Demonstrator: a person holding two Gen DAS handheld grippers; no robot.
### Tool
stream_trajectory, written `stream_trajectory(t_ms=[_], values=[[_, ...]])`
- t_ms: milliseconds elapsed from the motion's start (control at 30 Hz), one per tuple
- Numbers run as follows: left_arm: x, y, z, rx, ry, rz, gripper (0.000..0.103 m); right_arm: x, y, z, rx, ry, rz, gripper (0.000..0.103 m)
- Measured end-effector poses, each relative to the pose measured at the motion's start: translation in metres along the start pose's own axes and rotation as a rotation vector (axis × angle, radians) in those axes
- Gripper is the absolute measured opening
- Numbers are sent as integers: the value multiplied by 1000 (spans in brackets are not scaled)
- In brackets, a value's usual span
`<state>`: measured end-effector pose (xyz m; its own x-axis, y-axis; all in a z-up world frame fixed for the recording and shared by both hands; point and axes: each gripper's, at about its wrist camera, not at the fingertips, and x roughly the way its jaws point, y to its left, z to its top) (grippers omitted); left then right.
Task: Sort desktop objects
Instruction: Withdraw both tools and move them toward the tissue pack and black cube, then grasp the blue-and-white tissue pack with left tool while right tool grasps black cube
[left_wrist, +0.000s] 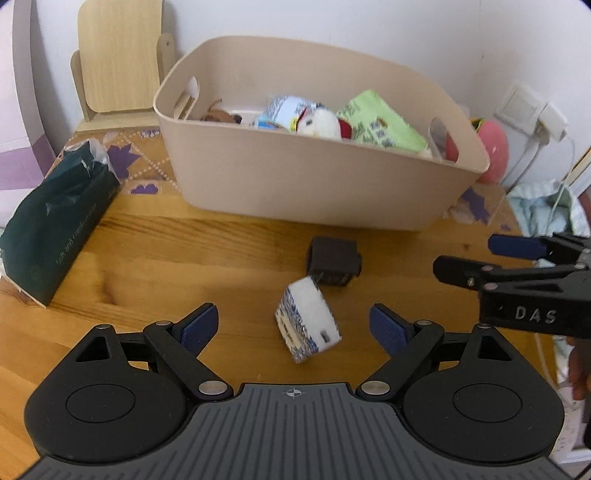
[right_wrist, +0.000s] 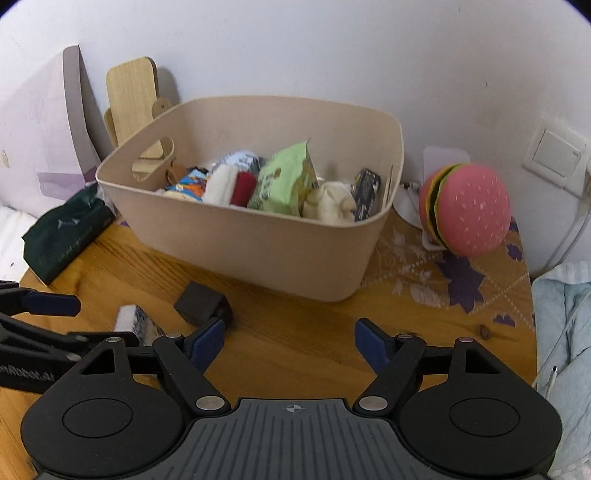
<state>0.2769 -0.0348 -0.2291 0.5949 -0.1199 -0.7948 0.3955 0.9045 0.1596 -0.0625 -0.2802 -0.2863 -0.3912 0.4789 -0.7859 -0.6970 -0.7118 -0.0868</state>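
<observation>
The left gripper (left_wrist: 293, 326) hangs low over the wooden tabletop (left_wrist: 155, 258) with its blue-padded fingers (left_wrist: 199, 328) spread wide apart and nothing clamped between them. A small white box with blue print (left_wrist: 307, 325) lies tilted on the tabletop in the gap ahead of those fingers, touching neither. Just beyond it, toward the far edge, sits a small black box (left_wrist: 334, 260), close to the white one.

The right gripper (right_wrist: 290, 341) is also held wide apart and empty, over bare wood near the front edge; the black box (right_wrist: 201, 302) lies just ahead of its left finger.

A beige bin (left_wrist: 295, 184) stands at the back of the tabletop against the wall, holding a green packet (right_wrist: 284, 181), a white-and-red soft toy (left_wrist: 321, 123) and other small items. A dark green tissue pack (left_wrist: 55, 232) lies along the left edge, and a plush burger (right_wrist: 467, 208) sits at the far right corner beside the bin. A wooden stand (left_wrist: 118, 59) leans at the far left corner.
</observation>
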Motion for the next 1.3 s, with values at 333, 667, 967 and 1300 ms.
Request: stream_trajectory(t_ms=[333,667,967,1300], values=[[20,6,-5,-14,20,71,90,24,5,3,-38,22,84,86],[34,14,-2,17,44,102,90,60,14,11,-60,78,194,86],[35,25,-12,10,74,108,90,75,35,16,-27,106,216,87],[40,36,-17,11,93,134,90,86,48,23,6,114,183,83]])
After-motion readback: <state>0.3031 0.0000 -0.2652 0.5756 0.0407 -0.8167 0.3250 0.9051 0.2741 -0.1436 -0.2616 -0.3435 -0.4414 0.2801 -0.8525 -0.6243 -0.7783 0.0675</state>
